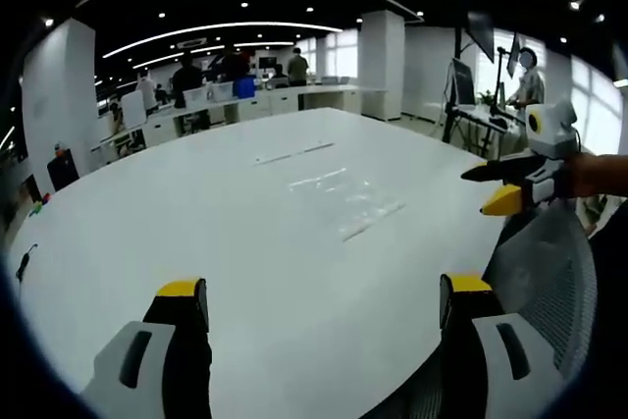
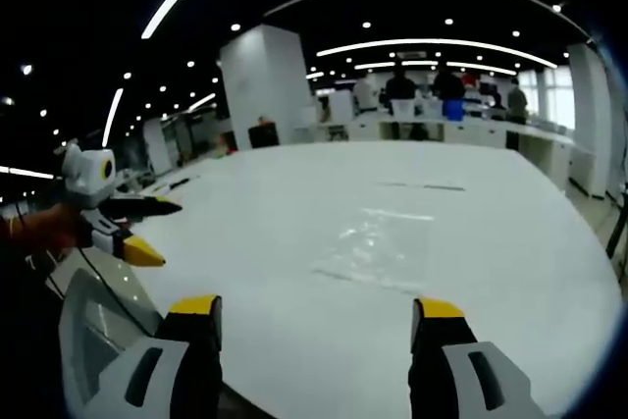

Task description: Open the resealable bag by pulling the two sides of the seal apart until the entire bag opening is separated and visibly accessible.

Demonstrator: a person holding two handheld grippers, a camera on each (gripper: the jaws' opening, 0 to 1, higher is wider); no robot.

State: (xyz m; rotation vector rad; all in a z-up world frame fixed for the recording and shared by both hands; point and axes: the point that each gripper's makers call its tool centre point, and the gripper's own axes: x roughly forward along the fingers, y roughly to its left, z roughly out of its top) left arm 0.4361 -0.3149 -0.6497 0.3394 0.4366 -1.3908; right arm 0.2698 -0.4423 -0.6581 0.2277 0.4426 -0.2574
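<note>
Lying flat on the white surface (image 1: 245, 242) is the clear resealable bag (image 1: 348, 198), a little past the middle of the left gripper view toward 1 o'clock, with nothing touching it. In the right gripper view the same bag (image 2: 378, 247) sits just above centre, ahead of that view's own tongs and well apart from them. Its plastic is see-through and faint against the white, so whether the seal is closed or parted cannot be told.

The left tongs (image 1: 324, 291) rise from 6 o'clock in their own view, yellow-tipped jaws set wide with bare surface between them, holding nothing. The right tongs (image 2: 319, 311) stand the same way in their view, jaws wide apart and nothing gripped.

The right tongs also come into the left gripper view at 3 o'clock (image 1: 505, 188), carried by a hand, off the edge of the surface. The left tongs likewise appear in the right gripper view at 9 o'clock (image 2: 147, 233), beside the surface's edge.

A thin pale strip (image 1: 294, 154) lies farther out on the surface, beyond the bag toward 12 o'clock. A mesh chair back (image 1: 549, 282) shows at 4 o'clock in the left gripper view. People (image 2: 422, 85) stand at desks in the far background.
</note>
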